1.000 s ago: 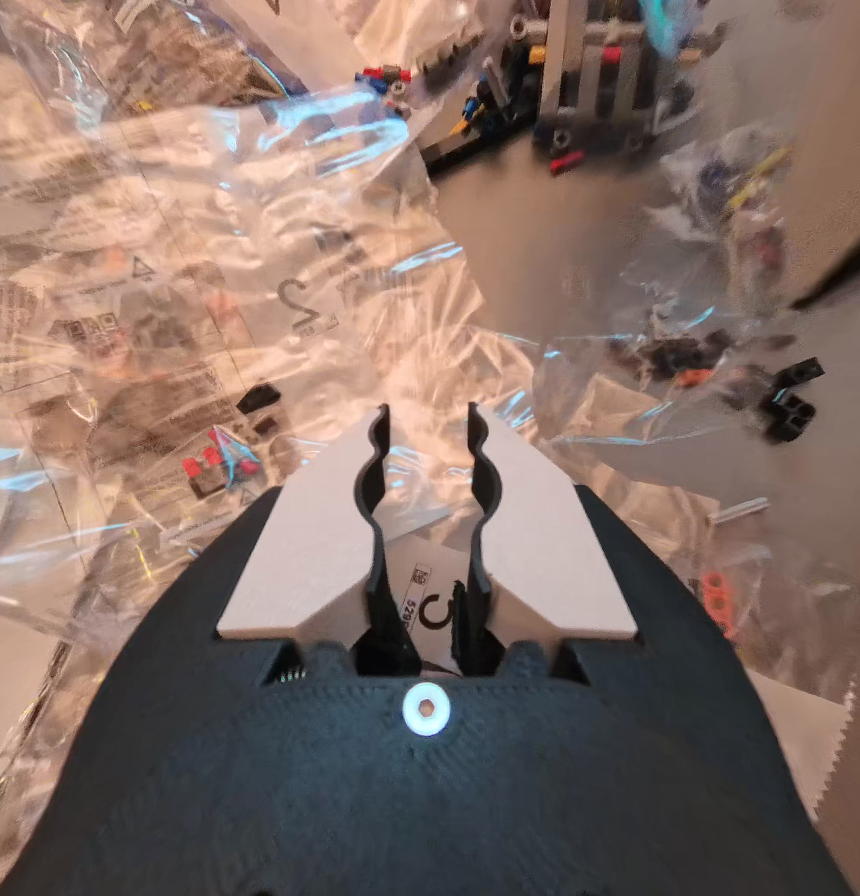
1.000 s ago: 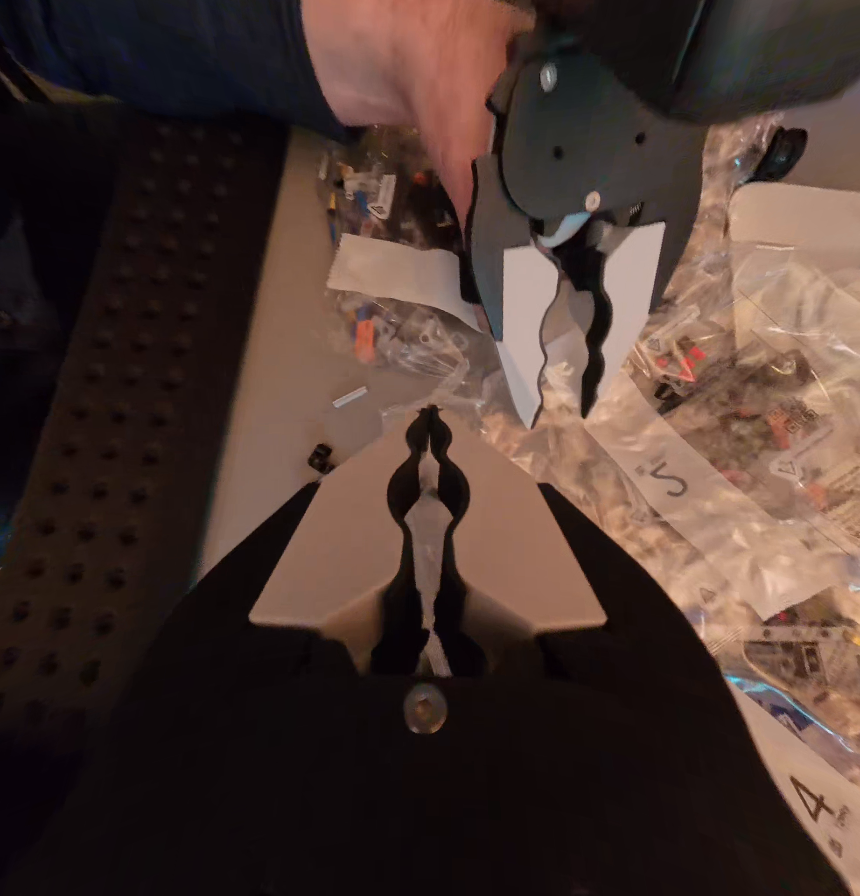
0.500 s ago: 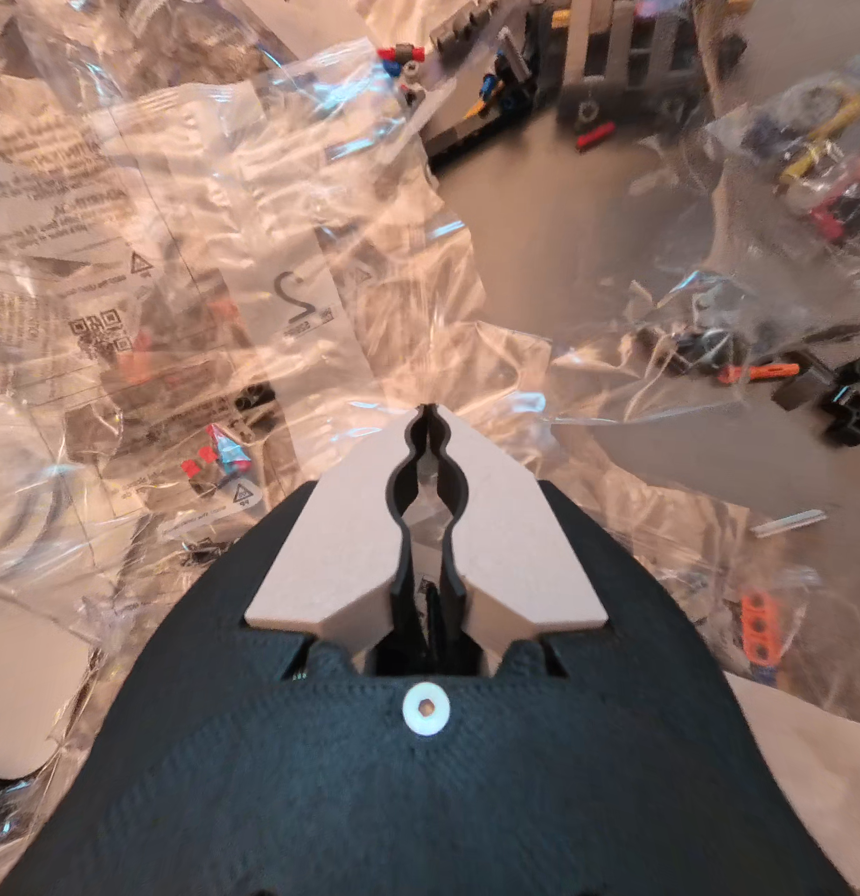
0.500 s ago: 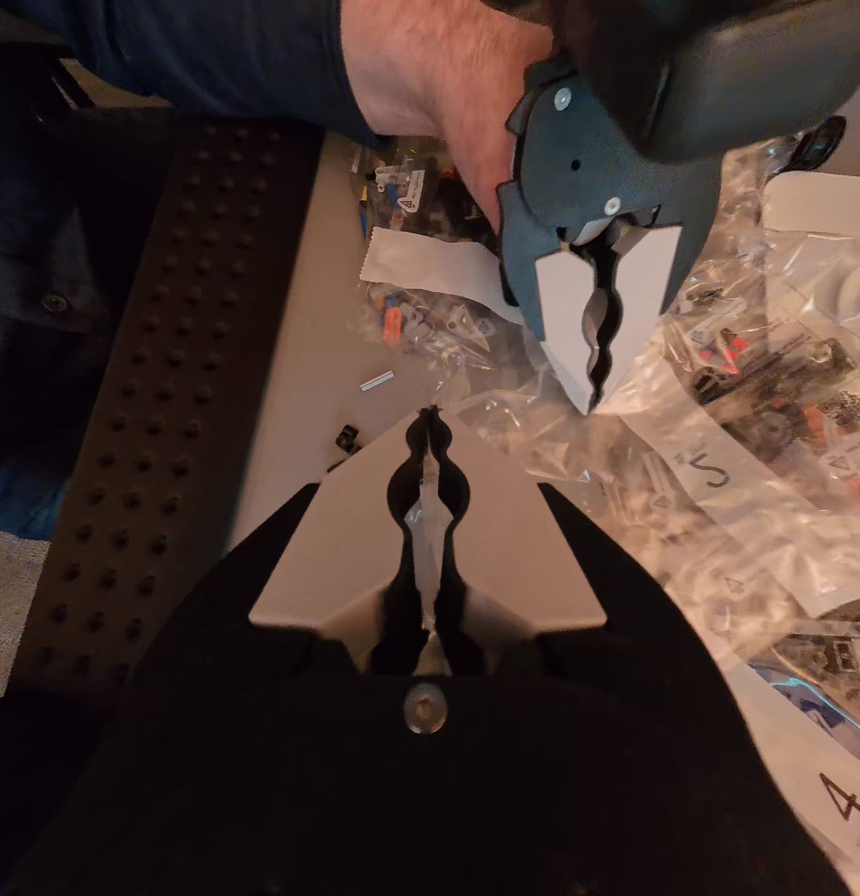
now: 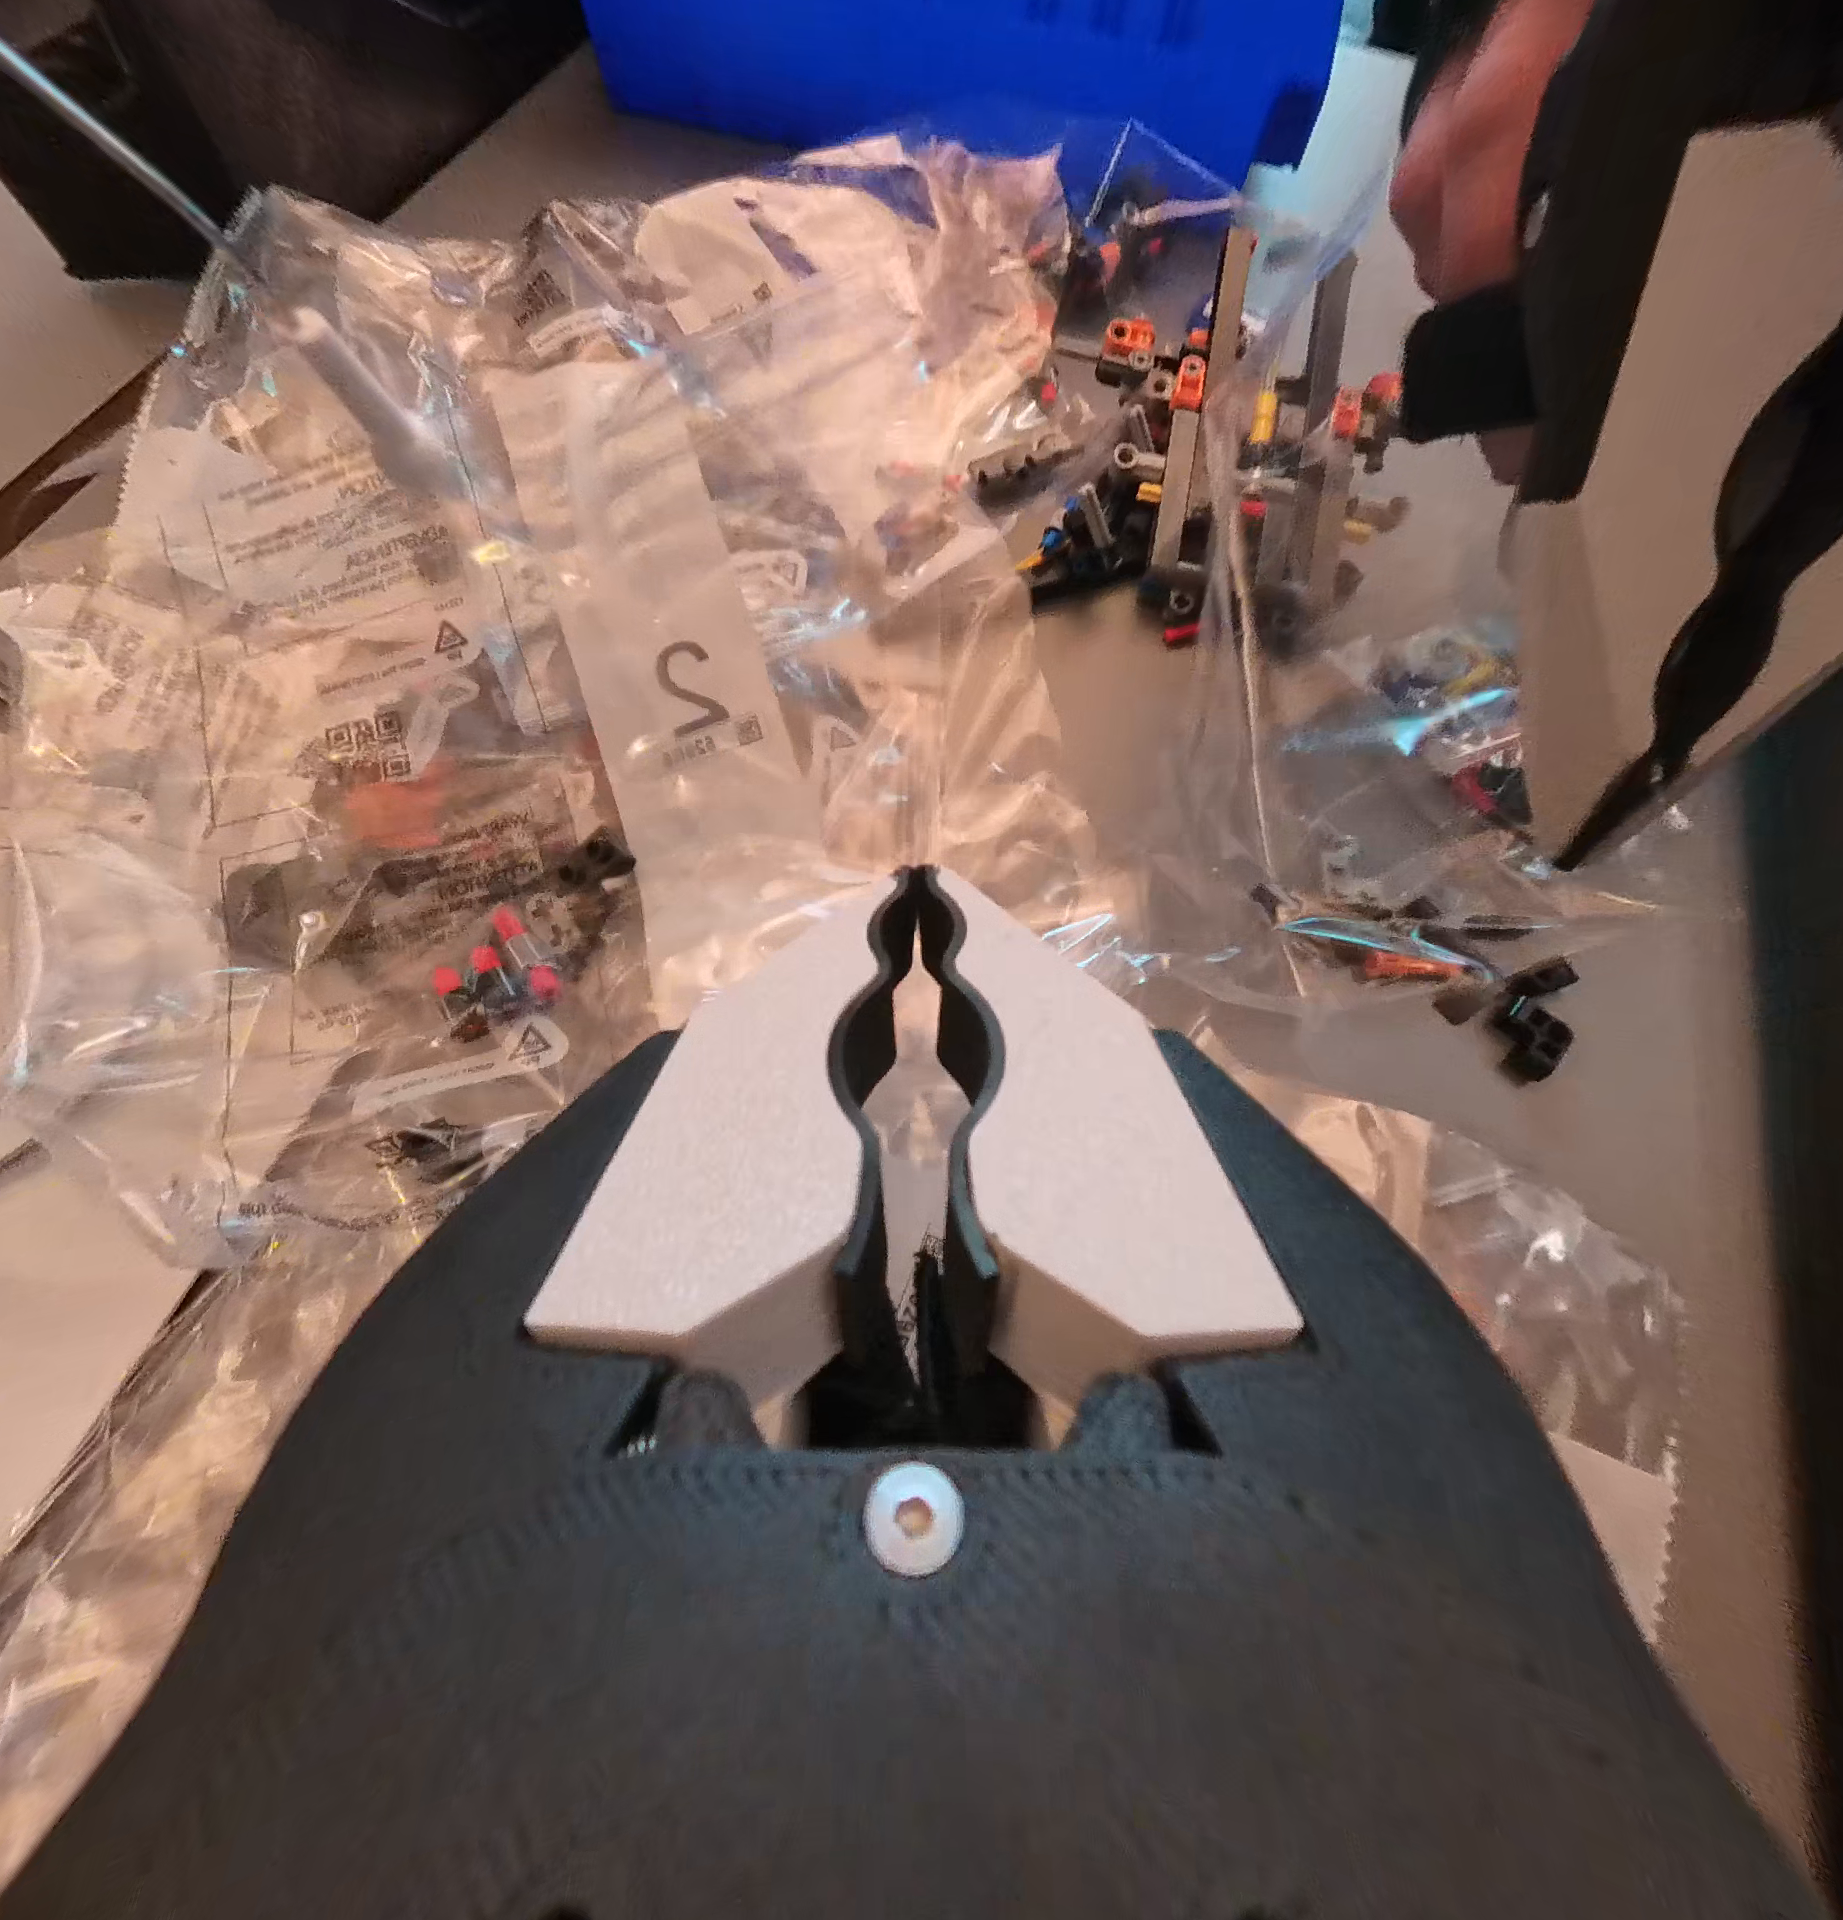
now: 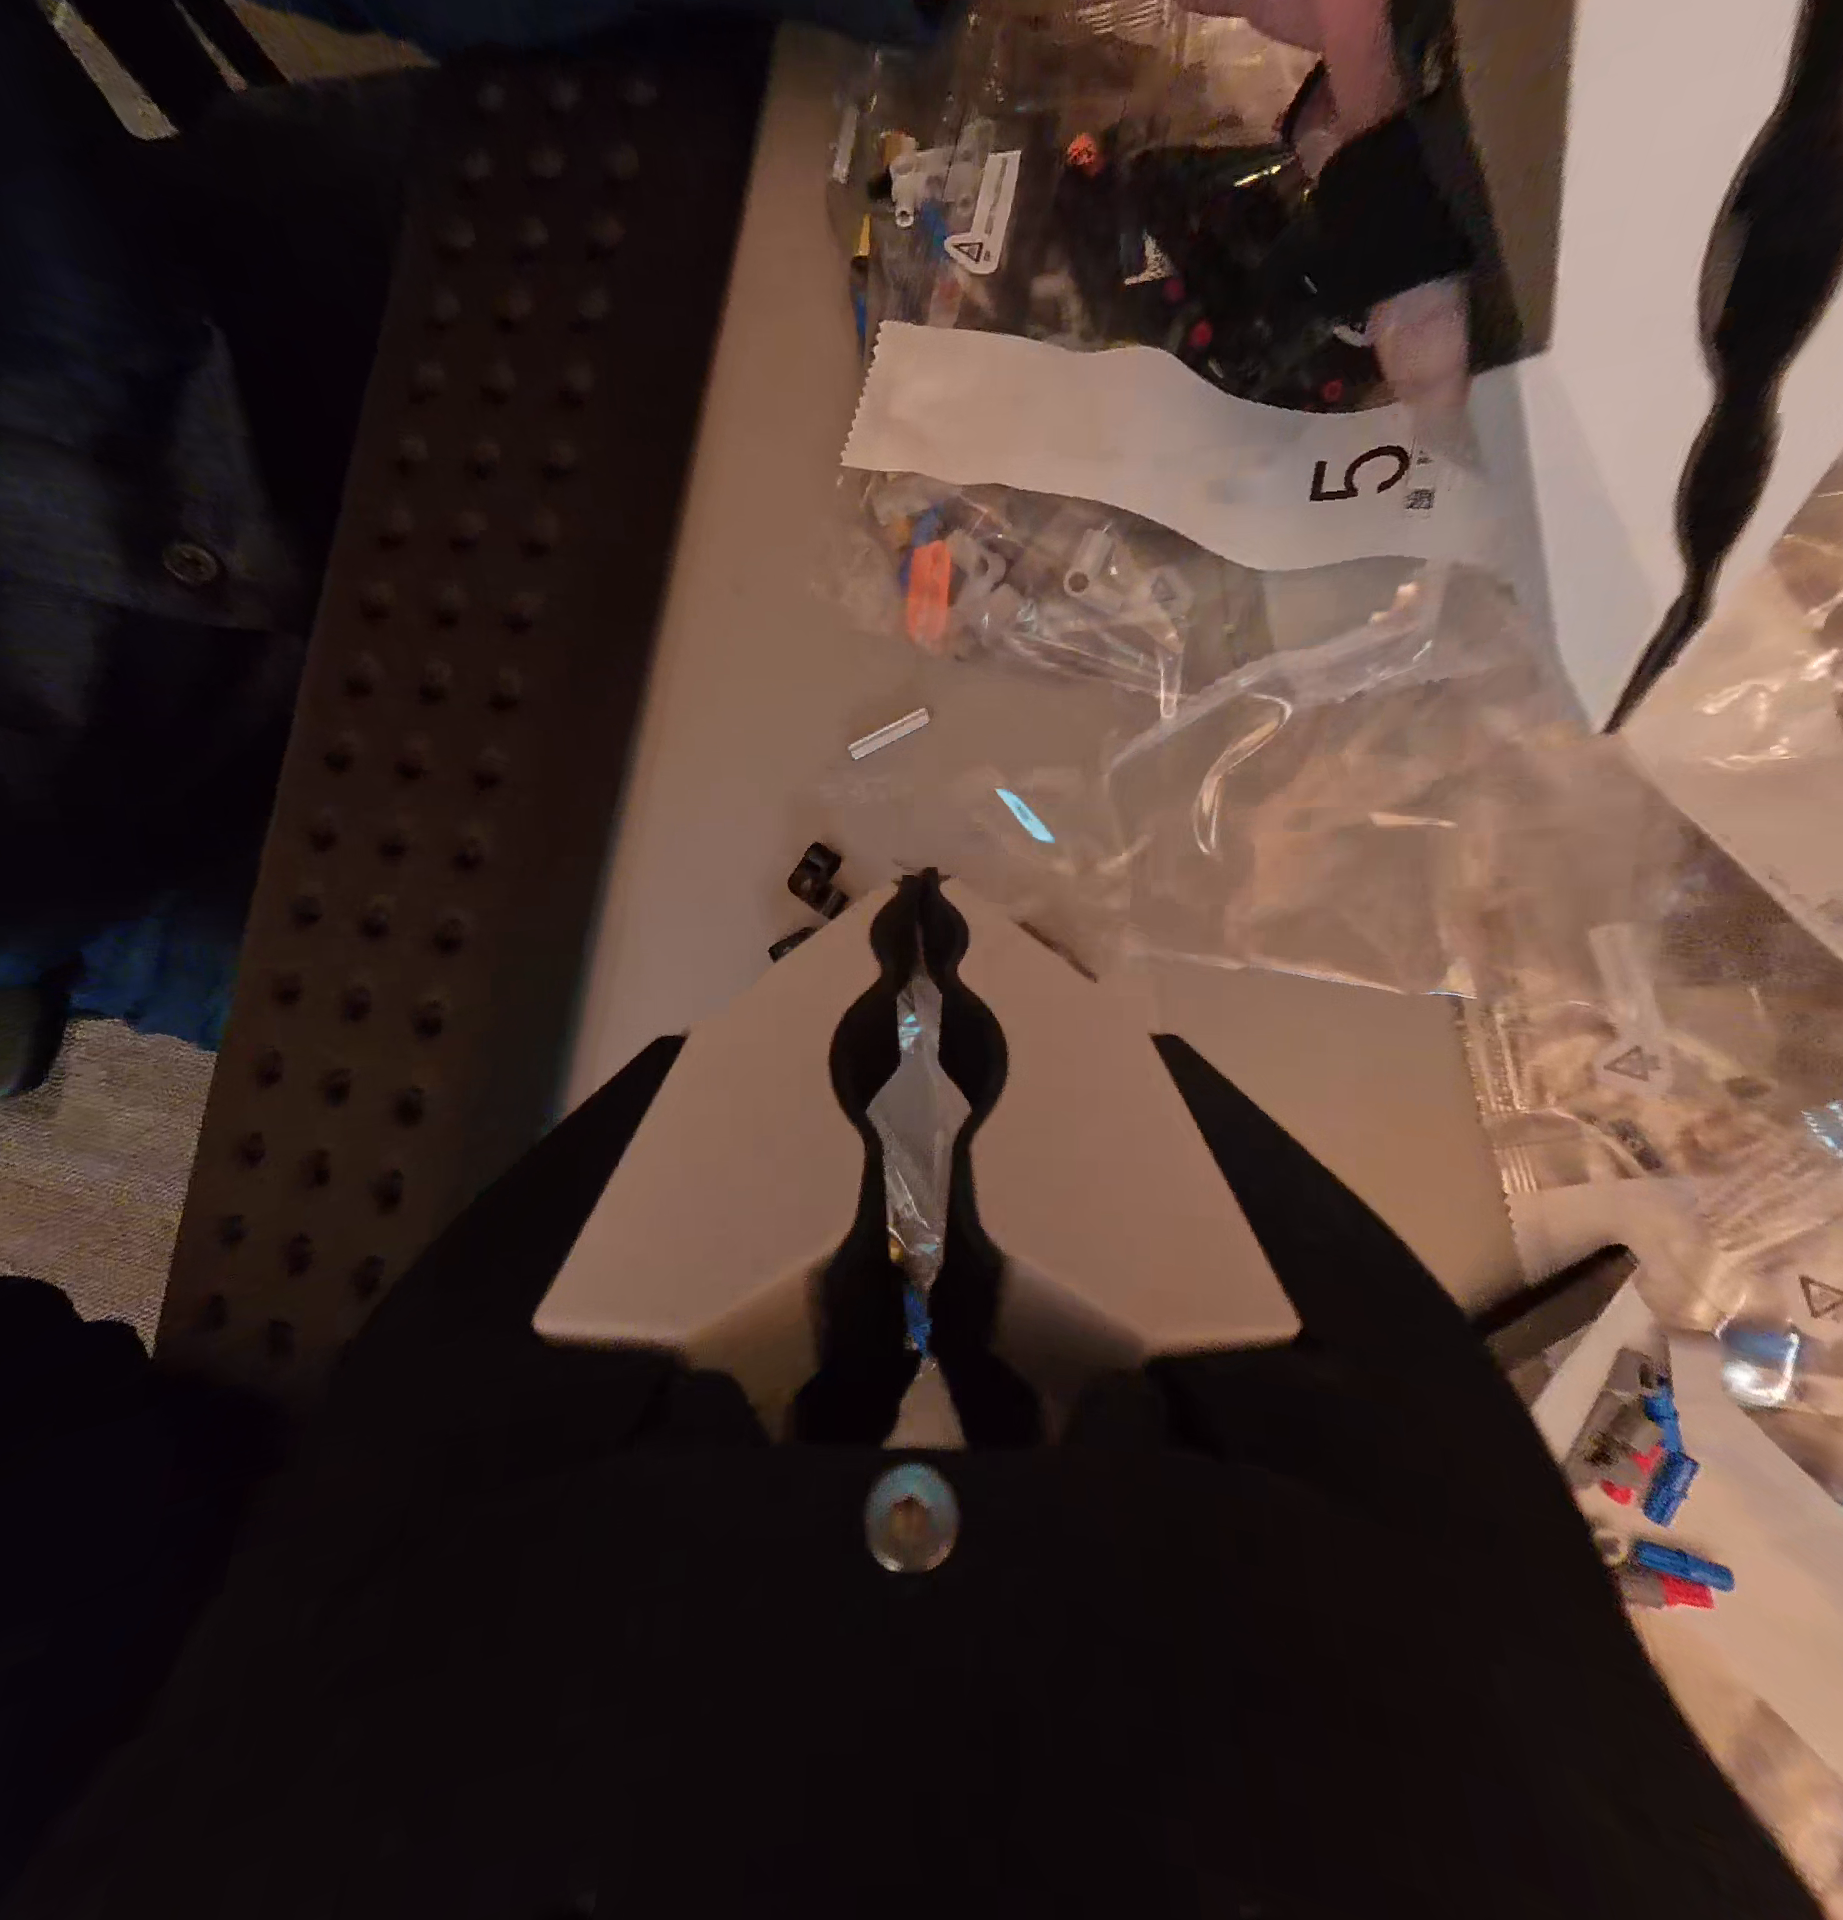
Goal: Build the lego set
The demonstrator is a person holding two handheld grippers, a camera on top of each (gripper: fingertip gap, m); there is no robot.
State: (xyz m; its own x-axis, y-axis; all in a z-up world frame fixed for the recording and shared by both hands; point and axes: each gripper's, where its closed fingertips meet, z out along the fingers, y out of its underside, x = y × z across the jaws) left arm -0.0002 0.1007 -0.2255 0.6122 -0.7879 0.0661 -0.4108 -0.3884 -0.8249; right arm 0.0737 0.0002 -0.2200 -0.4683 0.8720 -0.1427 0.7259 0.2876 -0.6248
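My left gripper (image 5: 917, 875) is shut, its tips pinching a crumpled clear plastic bag (image 5: 984, 727) that fans out tautly from them. My right gripper (image 6: 923, 881) is shut on clear plastic too; a strip of it shows between the fingers. The bag (image 6: 1312, 852) lies ahead of it. Each gripper shows in the other's view, close by: the right gripper (image 5: 1566, 857) at the right, the left gripper (image 6: 1615, 720) at the top right. A partly built lego model (image 5: 1239, 468) of grey beams with orange and black parts stands at the back.
Numbered bags of parts (image 5: 678, 665) (image 6: 1156, 457) cover the table. Loose black pieces (image 5: 1530, 1023) (image 6: 815, 883), a small grey axle (image 6: 889, 732) and blue and red pieces (image 6: 1655, 1475) lie about. A blue box (image 5: 948, 73) stands behind. A dark studded strip (image 6: 429, 623) runs along the table edge. There is about 12 centimetres between the tips of the two grippers. My left tips are about 15 centimetres from the small grey axle (image 6: 889, 732), my right tips only 8 centimetres. Look for it in the left wrist view (image 5: 1476, 1180) too.
My left gripper went from open to shut on the plastic and rose, tilting up. The two grippers have come closer together. The right gripper stayed shut.
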